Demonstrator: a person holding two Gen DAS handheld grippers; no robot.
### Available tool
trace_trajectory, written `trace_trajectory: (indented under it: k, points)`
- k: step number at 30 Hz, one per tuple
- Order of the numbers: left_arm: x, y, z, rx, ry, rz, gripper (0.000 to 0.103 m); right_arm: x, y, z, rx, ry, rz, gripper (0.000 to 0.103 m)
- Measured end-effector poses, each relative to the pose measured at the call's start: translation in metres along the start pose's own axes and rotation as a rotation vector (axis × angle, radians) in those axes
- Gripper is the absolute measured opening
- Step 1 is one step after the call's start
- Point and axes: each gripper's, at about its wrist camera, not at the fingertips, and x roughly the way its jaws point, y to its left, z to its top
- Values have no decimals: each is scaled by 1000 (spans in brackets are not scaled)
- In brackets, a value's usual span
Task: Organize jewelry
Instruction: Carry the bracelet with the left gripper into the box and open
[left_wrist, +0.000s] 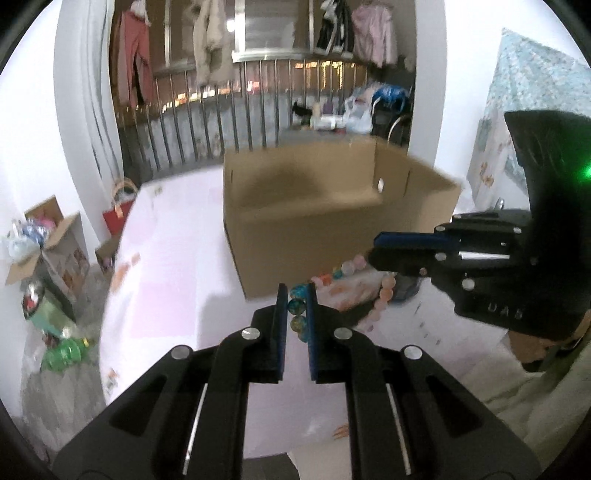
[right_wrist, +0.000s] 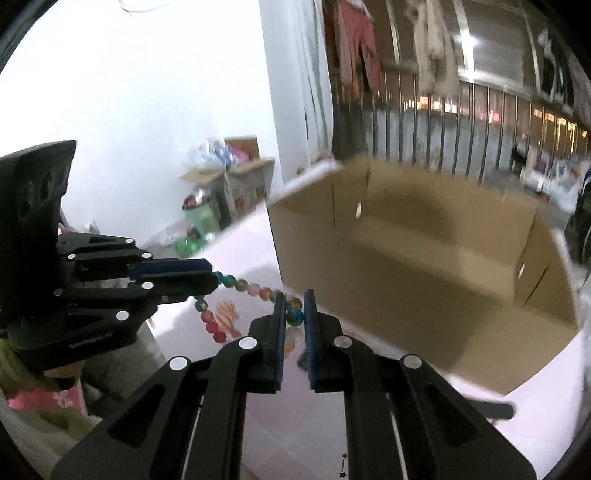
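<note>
Bead necklace stretched between two grippers beside an open cardboard box

The bead necklace (left_wrist: 300, 306) is a string of round glassy beads, teal and amber-speckled at one stretch, pink, peach and orange along the rest. The left gripper (left_wrist: 296, 295) pinches the teal beads, and the right gripper (right_wrist: 294, 304) clamps another part, so the strand (right_wrist: 255, 290) runs taut between them while a pink loop hangs below over the pale pink table top. The open brown cardboard box (right_wrist: 424, 258) stands just beyond the beads.
</note>
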Motion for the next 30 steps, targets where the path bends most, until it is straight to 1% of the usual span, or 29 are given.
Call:
trace_trajectory:
  k: [3,5,8,10,12,15,16,17,18,21,22,24,25,28,29,30]
  points:
    - [-16,-1,30,10,-71,-19,8,-24,1,25,-41,-90,-22,10]
    - [-21,0,57,23,-122,-27,8,-36,-5,48,-49,-145,-29,10]
    - [-18,-1,93,36,-157,-57,8,-36,-28,80,-37,-173,-39,10]
    - [-6,1,117,55,-160,-78,8,-28,-48,99,-15,-159,-41,10]
    - [13,5,137,57,-128,-95,8,-12,-71,115,25,-121,-37,10]
    - [59,19,163,27,-40,-111,8,21,-109,135,101,-44,-23,10]
    - [79,25,169,13,-1,-112,8,37,-126,141,138,-2,-13,10]
    - [97,30,174,6,33,-106,8,46,-133,141,156,24,-8,10]
    - [107,33,176,4,51,-103,8,58,-143,143,181,54,-2,10]
    - [153,44,178,-25,159,-100,8,91,-169,147,248,159,16,10]
    - [169,47,178,-38,204,-98,8,105,-173,143,268,206,18,10]
    - [189,52,174,-40,262,-83,8,124,-180,138,301,267,12,10]
    - [200,53,172,-35,292,-74,8,137,-185,137,319,308,19,10]
    - [222,55,169,-27,360,-53,9,164,-199,134,388,383,47,10]
    - [227,57,169,-29,373,-40,10,172,-203,130,415,405,60,11]
    - [231,57,169,-30,385,-27,17,177,-207,128,438,422,61,11]
